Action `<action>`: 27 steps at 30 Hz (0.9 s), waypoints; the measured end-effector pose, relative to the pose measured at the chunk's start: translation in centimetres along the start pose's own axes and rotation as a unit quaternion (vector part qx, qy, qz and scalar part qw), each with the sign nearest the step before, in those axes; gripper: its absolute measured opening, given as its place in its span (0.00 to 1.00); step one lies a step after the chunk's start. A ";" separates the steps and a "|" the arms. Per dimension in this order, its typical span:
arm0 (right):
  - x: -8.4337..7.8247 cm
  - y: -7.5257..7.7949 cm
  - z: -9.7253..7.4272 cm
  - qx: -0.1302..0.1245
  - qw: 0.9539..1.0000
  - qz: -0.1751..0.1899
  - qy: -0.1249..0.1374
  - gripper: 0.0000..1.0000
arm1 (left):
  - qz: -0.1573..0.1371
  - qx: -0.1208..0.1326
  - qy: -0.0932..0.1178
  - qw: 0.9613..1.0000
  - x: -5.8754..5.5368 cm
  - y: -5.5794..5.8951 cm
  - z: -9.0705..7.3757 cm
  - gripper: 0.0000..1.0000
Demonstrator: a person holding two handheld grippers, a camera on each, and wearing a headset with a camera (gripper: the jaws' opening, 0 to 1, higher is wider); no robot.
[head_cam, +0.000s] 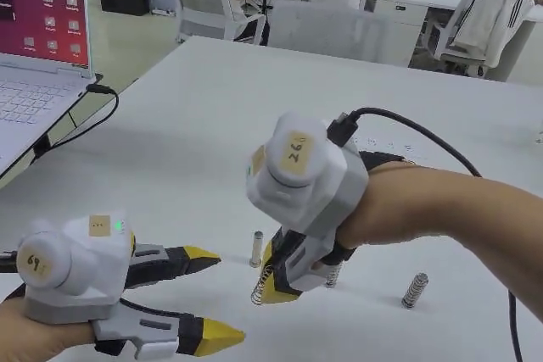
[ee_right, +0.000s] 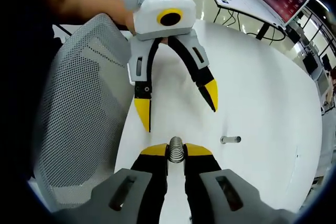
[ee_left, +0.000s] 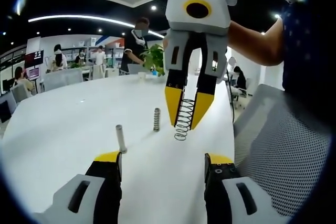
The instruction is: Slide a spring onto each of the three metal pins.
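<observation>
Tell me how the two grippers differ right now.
The right gripper is shut on a spring; the left gripper is open and empty. The right gripper points steeply down at the table; the left gripper lies nearly level. Both have yellow-tipped jaws.

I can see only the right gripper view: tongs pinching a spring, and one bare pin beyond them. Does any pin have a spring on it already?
Observer: The head view shows an upright spring standing on the table, to the right of the right tongs and their held spring. I can't tell whether there's a pin inside it.
Operator: Just that one?
Observer: No, a second upright spring peeks out from behind the same tongs.
</observation>
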State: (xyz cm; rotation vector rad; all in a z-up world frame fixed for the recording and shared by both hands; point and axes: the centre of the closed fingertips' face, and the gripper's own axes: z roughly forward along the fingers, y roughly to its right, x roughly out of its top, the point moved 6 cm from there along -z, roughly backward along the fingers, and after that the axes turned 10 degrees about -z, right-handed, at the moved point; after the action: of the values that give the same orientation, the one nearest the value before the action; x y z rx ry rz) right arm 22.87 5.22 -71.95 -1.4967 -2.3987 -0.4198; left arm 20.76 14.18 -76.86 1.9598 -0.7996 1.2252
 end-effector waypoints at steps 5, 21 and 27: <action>0.0 0.1 -0.2 -0.003 1.000 0.001 0.001 0.09 | -0.004 0.011 0.002 1.000 -0.1 -0.3 -0.1 0.66; -0.4 0.5 -0.3 -0.002 1.000 0.008 -0.001 0.09 | -0.017 0.022 0.000 1.000 -0.4 -0.8 0.0 0.79; -0.4 0.6 -0.4 -0.001 1.000 0.008 -0.001 0.09 | -0.021 0.023 0.000 0.999 -0.5 -0.9 0.1 0.81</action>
State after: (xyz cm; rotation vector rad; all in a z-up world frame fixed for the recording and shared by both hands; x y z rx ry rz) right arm 23.58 4.97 -71.70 -1.5175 -2.3868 -0.4171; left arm 21.34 14.74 -77.55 2.0035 -0.7309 1.2295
